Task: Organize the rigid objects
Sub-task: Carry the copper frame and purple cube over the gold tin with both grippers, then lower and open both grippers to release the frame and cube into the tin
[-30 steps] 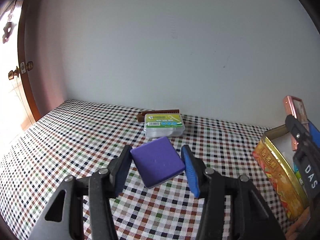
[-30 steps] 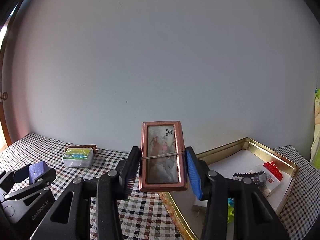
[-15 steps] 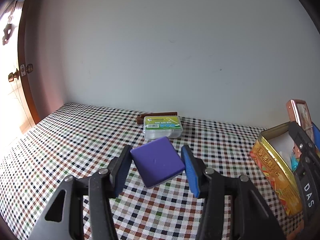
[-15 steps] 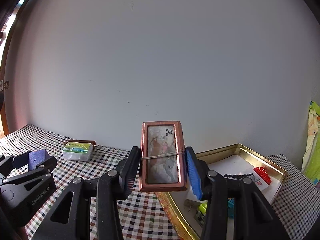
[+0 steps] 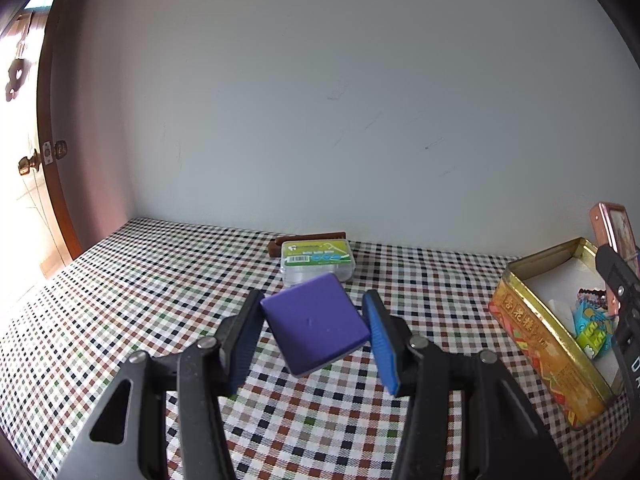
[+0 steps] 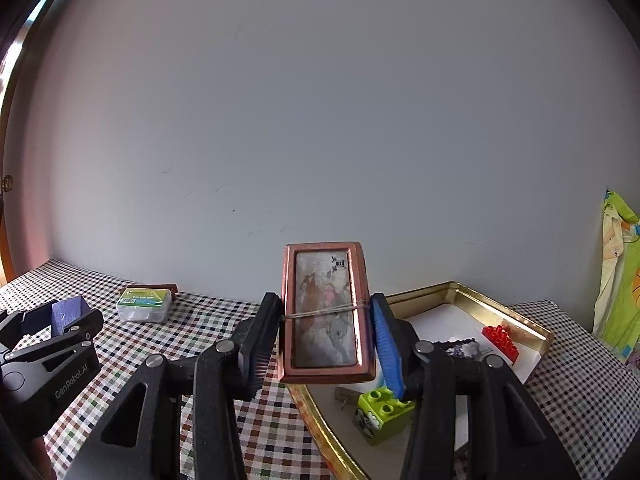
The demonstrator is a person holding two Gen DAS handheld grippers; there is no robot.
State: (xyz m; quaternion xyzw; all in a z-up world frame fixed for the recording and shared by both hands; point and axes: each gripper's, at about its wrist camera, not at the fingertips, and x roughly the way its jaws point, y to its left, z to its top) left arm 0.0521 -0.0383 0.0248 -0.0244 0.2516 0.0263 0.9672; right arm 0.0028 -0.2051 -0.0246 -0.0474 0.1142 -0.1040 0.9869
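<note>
Left wrist view: purple block (image 5: 316, 322) clamped between left gripper (image 5: 314, 334) fingers — tilted.

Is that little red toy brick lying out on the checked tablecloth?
No, the red brick lies inside the gold tin, on its white lining.

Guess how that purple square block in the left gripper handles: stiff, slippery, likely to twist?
Probably stiff: the purple block keeps flat faces and crisp edges between the left gripper's fingers. Its smooth surface may be slippery. It sits rotated, pinched near its corners, so it could pivot or slip if jolted.
</note>
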